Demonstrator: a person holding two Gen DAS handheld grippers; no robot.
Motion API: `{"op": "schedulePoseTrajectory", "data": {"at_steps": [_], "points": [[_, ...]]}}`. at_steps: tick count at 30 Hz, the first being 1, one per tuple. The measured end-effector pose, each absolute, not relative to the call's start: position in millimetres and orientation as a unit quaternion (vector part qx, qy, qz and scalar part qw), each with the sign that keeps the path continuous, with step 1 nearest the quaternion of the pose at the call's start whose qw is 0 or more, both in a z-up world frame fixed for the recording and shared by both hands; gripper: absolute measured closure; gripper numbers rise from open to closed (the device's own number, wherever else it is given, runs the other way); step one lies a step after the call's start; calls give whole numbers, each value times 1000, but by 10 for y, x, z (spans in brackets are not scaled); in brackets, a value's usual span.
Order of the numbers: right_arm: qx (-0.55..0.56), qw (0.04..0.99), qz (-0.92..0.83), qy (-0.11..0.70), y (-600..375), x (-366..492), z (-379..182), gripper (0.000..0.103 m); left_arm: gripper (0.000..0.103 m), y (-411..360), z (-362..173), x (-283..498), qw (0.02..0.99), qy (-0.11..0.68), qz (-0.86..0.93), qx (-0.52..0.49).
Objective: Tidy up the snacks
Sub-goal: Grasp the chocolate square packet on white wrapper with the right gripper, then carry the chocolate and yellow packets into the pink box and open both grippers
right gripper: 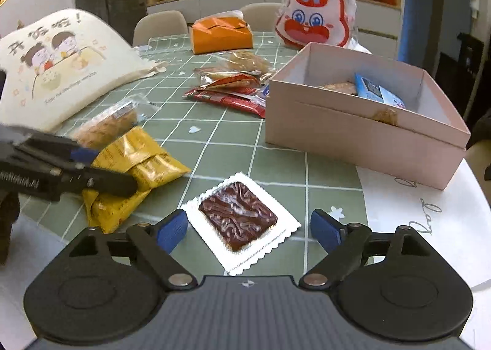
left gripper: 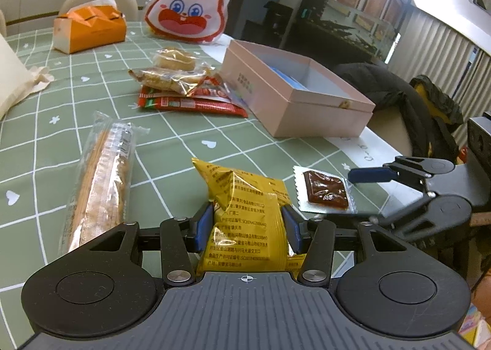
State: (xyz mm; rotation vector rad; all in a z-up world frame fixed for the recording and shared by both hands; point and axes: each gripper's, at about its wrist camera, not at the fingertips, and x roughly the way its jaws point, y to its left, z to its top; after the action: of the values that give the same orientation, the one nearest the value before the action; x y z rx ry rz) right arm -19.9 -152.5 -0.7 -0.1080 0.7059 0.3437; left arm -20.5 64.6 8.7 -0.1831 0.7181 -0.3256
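My left gripper (left gripper: 249, 221) is shut on a yellow snack packet (left gripper: 245, 205), which rests on the green checked tablecloth; the packet also shows in the right wrist view (right gripper: 138, 165). My right gripper (right gripper: 248, 227) is open, its blue pads either side of a clear-and-white sachet with a brown square snack (right gripper: 241, 218), which lies flat on the cloth; the sachet also shows in the left wrist view (left gripper: 325, 190). An open pink box (right gripper: 362, 132) stands to the right and holds a blue packet (right gripper: 377, 92); the box also shows in the left wrist view (left gripper: 294, 95).
A long clear-wrapped biscuit pack (left gripper: 101, 178) lies at the left. A pile of red and clear snack packets (left gripper: 184, 89) sits mid-table. An orange tissue box (left gripper: 89, 27), a rabbit-face bag (left gripper: 188, 3) and a cream printed tote (right gripper: 61, 64) stand further back. The table's edge runs at the right (right gripper: 445, 211).
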Motion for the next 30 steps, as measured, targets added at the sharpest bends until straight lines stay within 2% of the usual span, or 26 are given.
{"op": "schedulePoseTrajectory", "data": {"at_steps": [6,12,17,20,22,24,25,26,30], "points": [[-112,912,206,336,-1436,-310,6,13,49,643,86,-205,920,349,-158,-88],[-120,917,196,327,-1436,-178,37,13,49,637,84,-210,921,347,-158,-79],[-68,913,201,350,-1501,7,13,12,49,632,81,-214,922,345,-158,-75],[-78,914,197,347,-1460,-26,9,23,49,630,78,-215,922,345,-158,-74],[-81,913,200,347,-1447,-61,37,41,49,630,77,-215,922,345,-158,-74],[-88,913,197,346,-1449,-98,73,47,49,631,78,-216,922,345,-158,-74],[-88,913,196,346,-1458,-119,90,59,49,630,78,-217,922,345,-158,-74],[-88,914,195,345,-1469,-136,101,61,49,630,78,-217,922,345,-158,-74],[-92,915,187,345,-1516,-195,122,62,49,629,78,-218,922,345,-158,-73]]}}
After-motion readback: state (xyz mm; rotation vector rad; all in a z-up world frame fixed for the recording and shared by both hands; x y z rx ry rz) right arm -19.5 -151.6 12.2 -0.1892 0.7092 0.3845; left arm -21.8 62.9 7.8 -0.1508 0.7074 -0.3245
